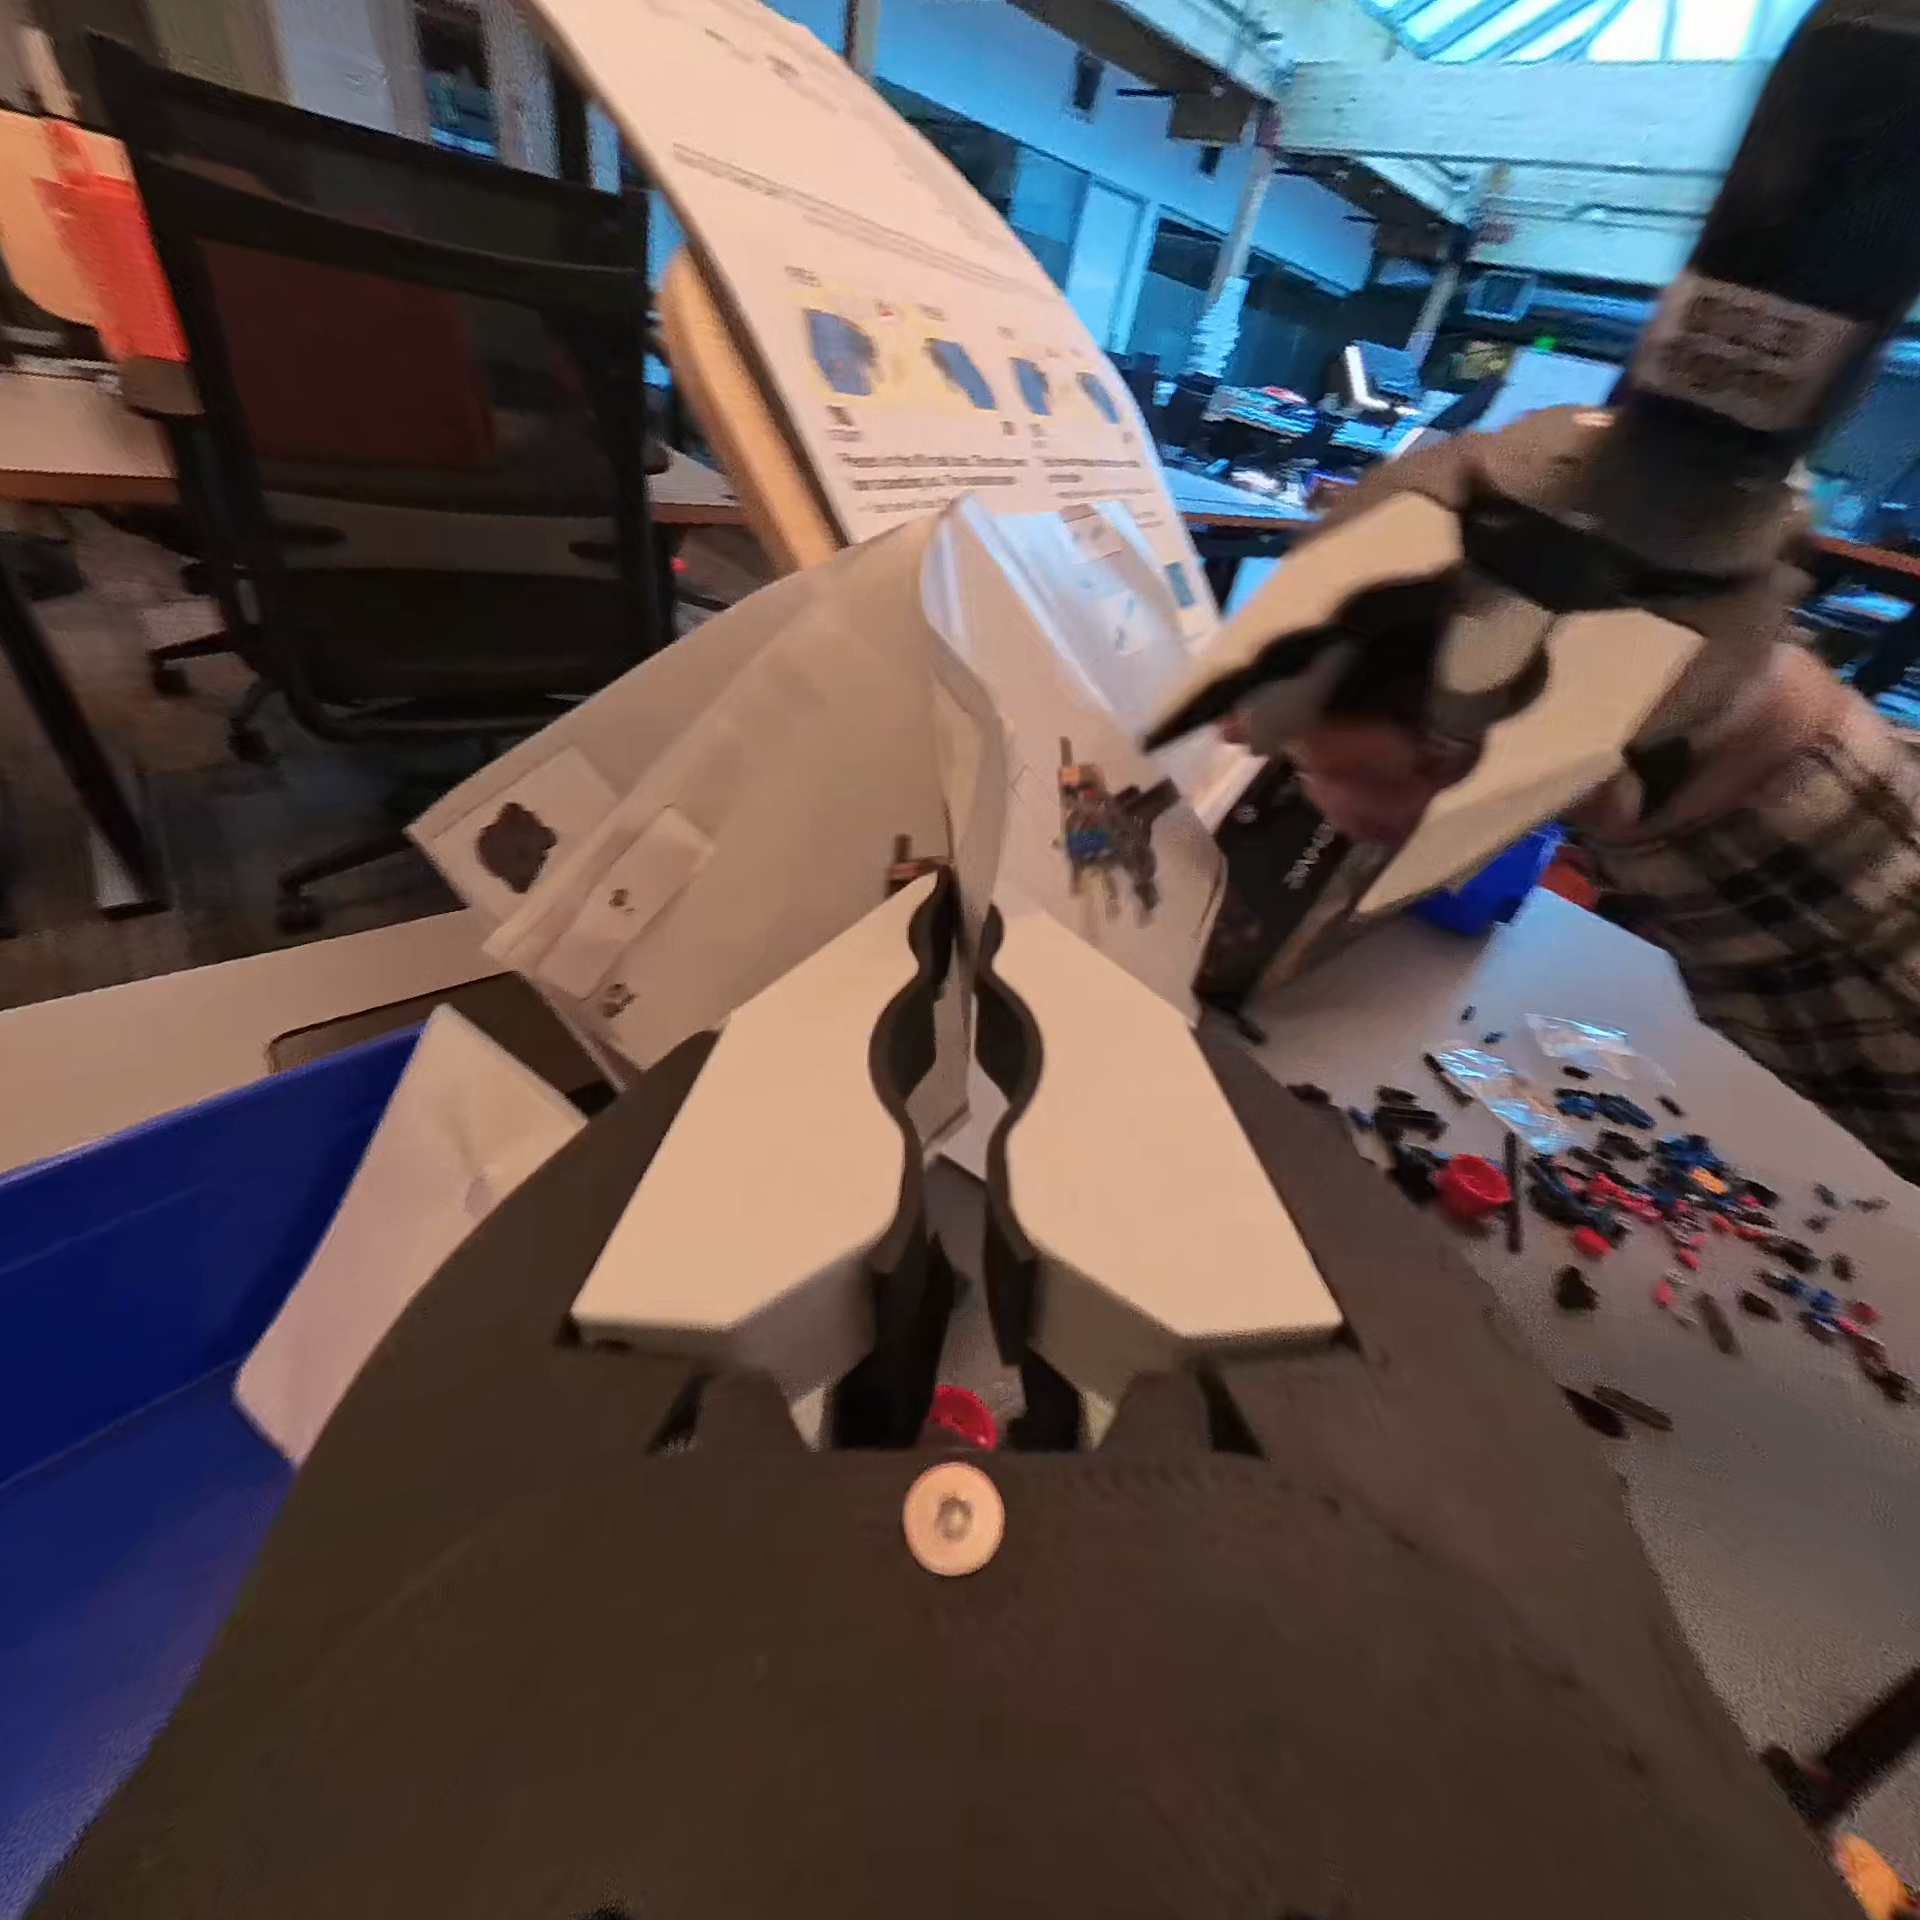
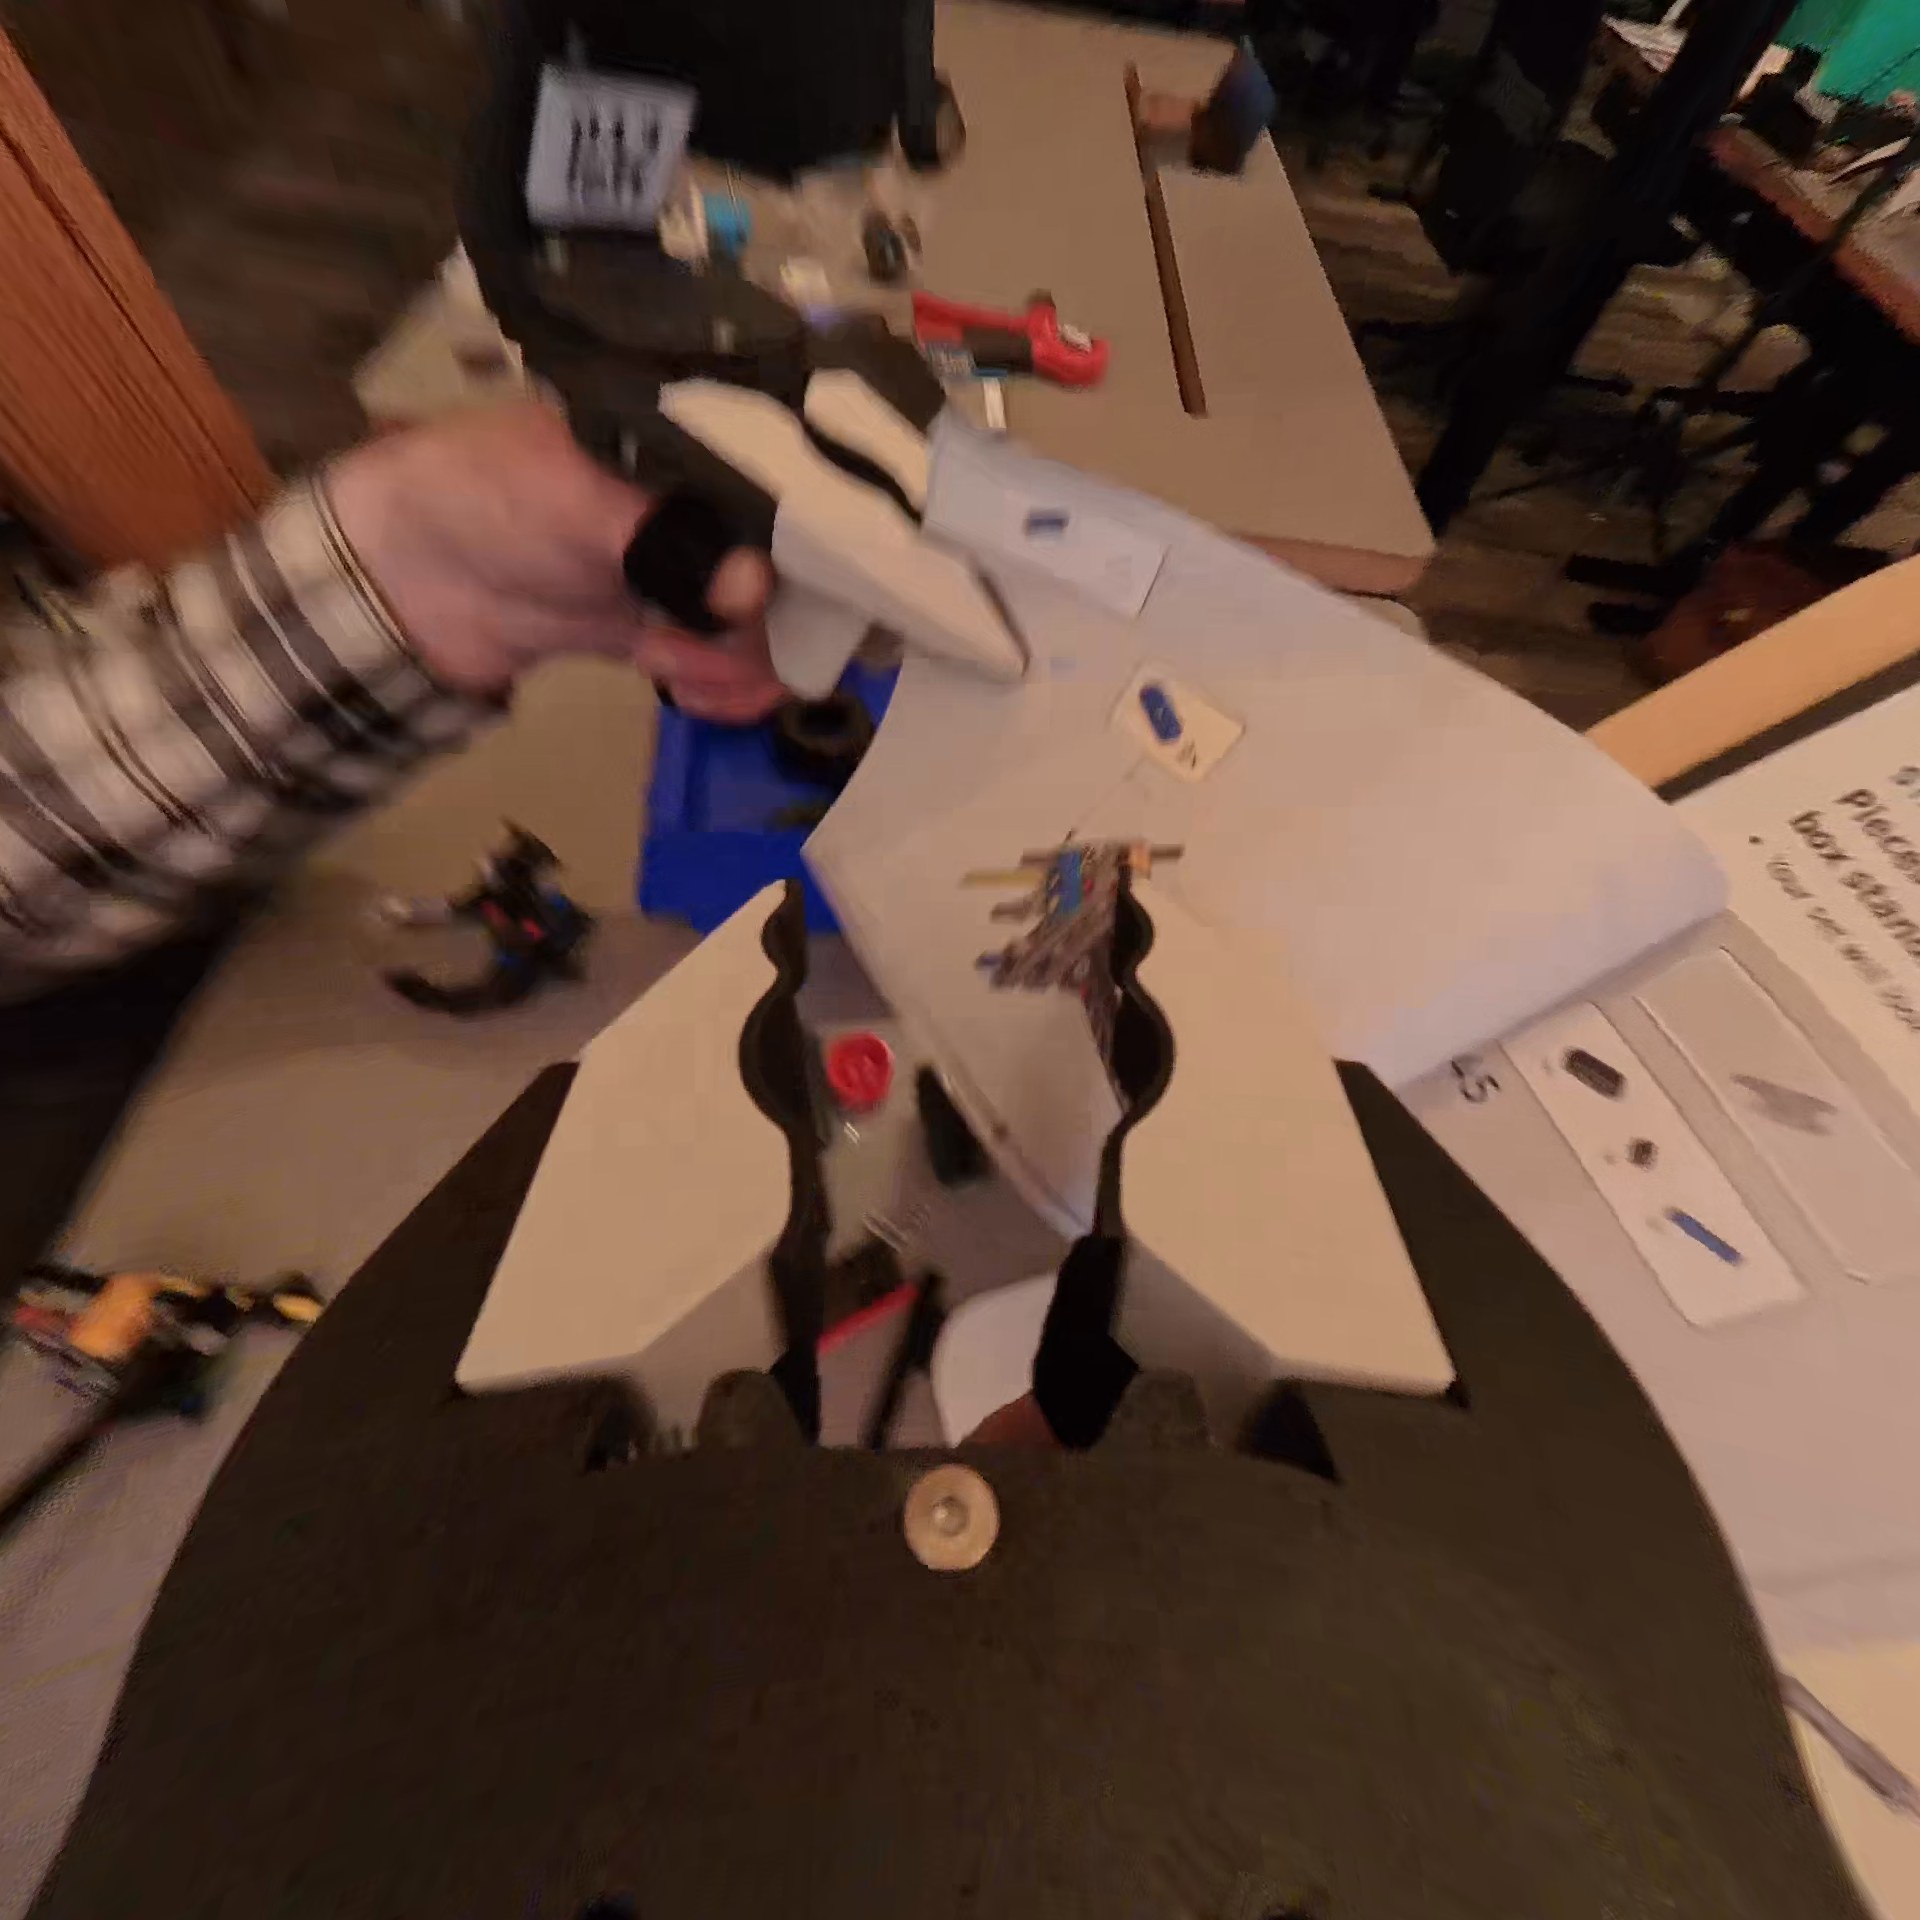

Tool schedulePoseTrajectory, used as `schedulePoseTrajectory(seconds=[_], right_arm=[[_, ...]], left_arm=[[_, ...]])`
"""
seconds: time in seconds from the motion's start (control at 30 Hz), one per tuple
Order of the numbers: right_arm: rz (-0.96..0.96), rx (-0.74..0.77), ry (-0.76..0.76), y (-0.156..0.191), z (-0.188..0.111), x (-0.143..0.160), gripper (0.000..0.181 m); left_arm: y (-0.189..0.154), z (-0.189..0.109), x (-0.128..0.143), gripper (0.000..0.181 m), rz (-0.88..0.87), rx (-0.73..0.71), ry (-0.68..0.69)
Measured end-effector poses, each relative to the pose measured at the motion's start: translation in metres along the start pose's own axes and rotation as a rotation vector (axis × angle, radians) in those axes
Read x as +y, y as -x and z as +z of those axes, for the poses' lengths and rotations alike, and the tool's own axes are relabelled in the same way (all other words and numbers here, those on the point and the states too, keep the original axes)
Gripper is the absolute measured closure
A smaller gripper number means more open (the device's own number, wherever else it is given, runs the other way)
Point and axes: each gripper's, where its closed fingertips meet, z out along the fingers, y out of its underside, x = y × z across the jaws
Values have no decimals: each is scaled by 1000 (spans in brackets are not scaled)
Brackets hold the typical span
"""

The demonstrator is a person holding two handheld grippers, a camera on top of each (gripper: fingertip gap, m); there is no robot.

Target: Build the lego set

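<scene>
We hold two grippers over the grey table (image 1: 1714,1475), and the instruction booklet (image 1: 790,748) is our landmark. Our left gripper (image 1: 961,914) points up at the booklet with its two pale fingers almost together, and a thin booklet page sits pinched between their black wavy pads. Our right gripper (image 2: 951,899) points down at the same booklet from the other side. Its jaws stand apart with a wide gap and nothing between them. One of its fingers (image 2: 1236,1143) lies over the booklet's edge, but we cannot tell if it touches the paper. In the left wrist view the right gripper (image 1: 1257,821) hangs in the air to the right of the booklet, spread wide, with a hand and a checked sleeve (image 1: 1787,914) behind it. In the right wrist view the left gripper (image 2: 966,561) meets the top left edge of the booklet, held by a hand (image 2: 488,561). The lego pieces (image 1: 1621,1195) lie loose on the table to the right of the booklet in the left view, black, blue and red. Only the left view shows the big printed sheet (image 1: 883,270) standing behind the booklet, and a blue bin (image 1: 125,1351) to its left. Only the right view shows a small half-built lego model (image 2: 499,925) left of the booklet and a red round piece (image 2: 858,1070) just under its edge. Both pictures are blurry.
</scene>
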Motion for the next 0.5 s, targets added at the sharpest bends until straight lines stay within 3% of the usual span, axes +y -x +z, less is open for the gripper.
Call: schedulePoseTrajectory(seconds=[0.07,0.27,0.37,0.5], right_arm=[[-128,57,113,2,-2,20,137],[-377,189,379,-5,14,71,148],[-453,268,425,-17,19,80,174],[-497,303,404,-20,18,78,181]], left_arm=[[12,-2,-1,181,-2,-45,-21],[39,-7,1,181,-10,-157,-47],[44,-7,2,181,2,-180,-56],[49,-6,5,181,8,-200,-53]])
